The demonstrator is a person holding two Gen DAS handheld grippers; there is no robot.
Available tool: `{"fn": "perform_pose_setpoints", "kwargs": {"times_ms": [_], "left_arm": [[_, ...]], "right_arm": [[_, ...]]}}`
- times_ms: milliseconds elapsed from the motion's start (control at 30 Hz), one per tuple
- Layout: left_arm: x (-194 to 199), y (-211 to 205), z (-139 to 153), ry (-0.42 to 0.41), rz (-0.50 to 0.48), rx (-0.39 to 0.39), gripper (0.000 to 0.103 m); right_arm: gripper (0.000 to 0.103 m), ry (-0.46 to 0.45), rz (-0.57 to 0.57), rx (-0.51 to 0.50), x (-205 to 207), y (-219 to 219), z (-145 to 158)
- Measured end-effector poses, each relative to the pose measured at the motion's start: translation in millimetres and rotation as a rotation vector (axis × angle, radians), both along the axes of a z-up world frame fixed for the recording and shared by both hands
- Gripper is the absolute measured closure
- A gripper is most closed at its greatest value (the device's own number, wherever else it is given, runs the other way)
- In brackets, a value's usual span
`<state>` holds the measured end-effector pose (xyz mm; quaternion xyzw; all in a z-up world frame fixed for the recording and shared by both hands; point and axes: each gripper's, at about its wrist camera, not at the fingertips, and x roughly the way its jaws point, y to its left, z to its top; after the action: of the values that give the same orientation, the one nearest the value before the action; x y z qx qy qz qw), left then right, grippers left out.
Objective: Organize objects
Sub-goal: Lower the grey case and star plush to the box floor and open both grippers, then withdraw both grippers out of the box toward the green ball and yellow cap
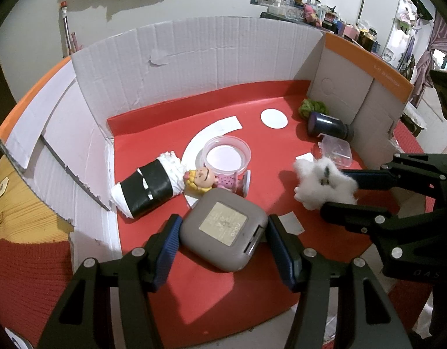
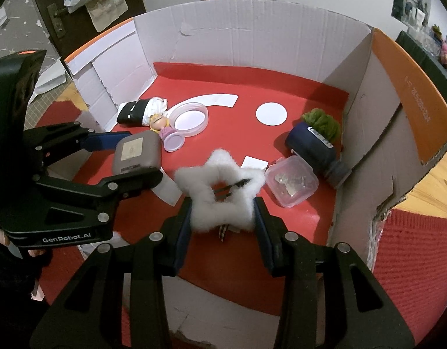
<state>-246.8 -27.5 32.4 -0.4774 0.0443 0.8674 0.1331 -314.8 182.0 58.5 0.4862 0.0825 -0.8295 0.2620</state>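
While both claws hold their loads over the red mat [image 1: 223, 285], steadiness matters: the left claw [image 1: 222, 240] clamps the grey case [image 1: 223, 229] by two opposite sides, label up, squarish with no clear long axis. The right claw [image 2: 222, 218] pinches the fluffy white star [image 2: 220, 192], one point aimed away toward the box wall [image 2: 252, 35]. Lift straight, avoiding the doll [image 1: 201, 179] and clear tub [image 1: 226, 155] nearby.

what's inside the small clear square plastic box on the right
Through the lid of the small clear square plastic box a few pale, shiny crumpled bits show, lying on its bottom. What they are is too small and blurred to tell. Its lid is on.
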Motion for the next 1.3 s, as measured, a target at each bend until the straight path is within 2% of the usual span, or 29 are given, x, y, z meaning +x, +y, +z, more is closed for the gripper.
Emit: {"fn": "perform_pose_setpoints", "kwargs": {"times_ms": [300,500,767,867,1067,1133,1300], "left_arm": [[1,-1,1,0.009,0.008,-0.006,0.042],[2,-2,5,0.018,0.014,-0.002,0.041],[11,-2,20,0.067,0.019,-0.001,0.031],[16,-2,22,0.072,0.024,0.002,0.031],[29,-1,27,0.093,0.027,0.007,0.025],[33,-1,29,0.101,0.028,0.01,0.021],[43,-3,35,0.121,0.034,0.014,0.019]], "right_arm": [[0.063,0.002,0.0,-0.012,4,-3,1],[0.054,0.028,-0.003,-0.023,10,-2,9],[0.052,0.054,-0.007,-0.03,20,2,18],[0.045,0.067,-0.014,-0.036,24,4,22],[0.044,0.096,-0.011,-0.045,38,8,32],[0.039,0.105,-0.011,-0.048,42,8,36],[0.038,0.124,-0.012,-0.052,53,12,44]]}}
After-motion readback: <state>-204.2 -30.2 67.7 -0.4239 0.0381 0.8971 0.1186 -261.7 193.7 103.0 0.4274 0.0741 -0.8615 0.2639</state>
